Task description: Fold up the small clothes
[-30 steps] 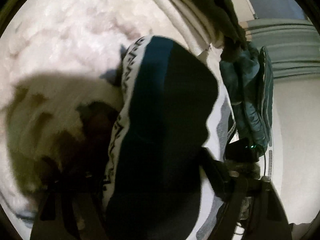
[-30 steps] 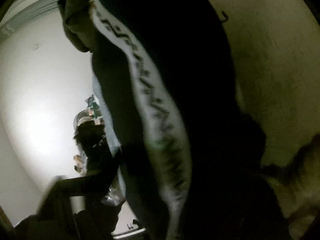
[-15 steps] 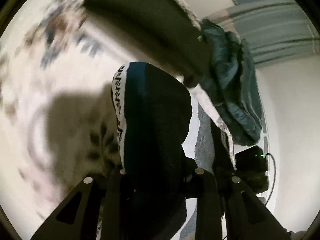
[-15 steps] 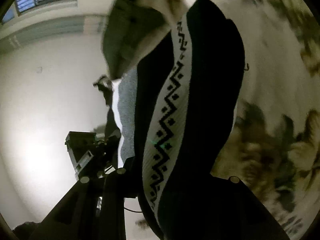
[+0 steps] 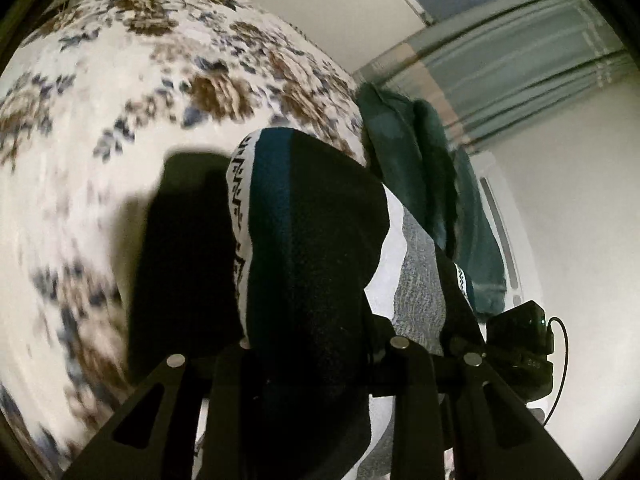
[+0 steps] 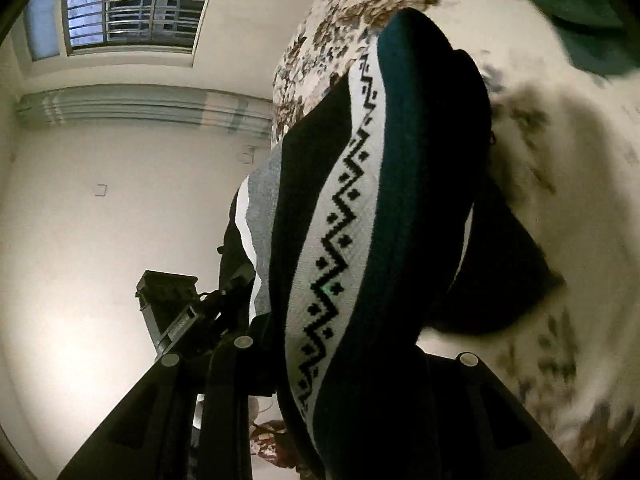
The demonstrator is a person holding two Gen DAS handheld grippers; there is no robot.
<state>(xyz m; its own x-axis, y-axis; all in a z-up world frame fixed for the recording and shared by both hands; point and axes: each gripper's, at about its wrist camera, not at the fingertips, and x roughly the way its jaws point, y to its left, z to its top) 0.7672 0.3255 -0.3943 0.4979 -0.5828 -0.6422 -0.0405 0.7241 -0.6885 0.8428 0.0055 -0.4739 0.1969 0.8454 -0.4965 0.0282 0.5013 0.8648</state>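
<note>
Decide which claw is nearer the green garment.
Right. The green garment lies beyond the right claw, on its outer side; the left claw holds the sock at the opposite end, farther away.

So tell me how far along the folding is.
Done: pickup. Both the left gripper and right gripper clamp the black patterned garment, held up off the floral blanket. In hand: carrying it. Left: no fold visible; the teal garment lies untouched.

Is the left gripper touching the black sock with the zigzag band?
Touching. In the left wrist view the left gripper has its jaws closed on the black sock, which rises from between them above the floral blanket.
</note>
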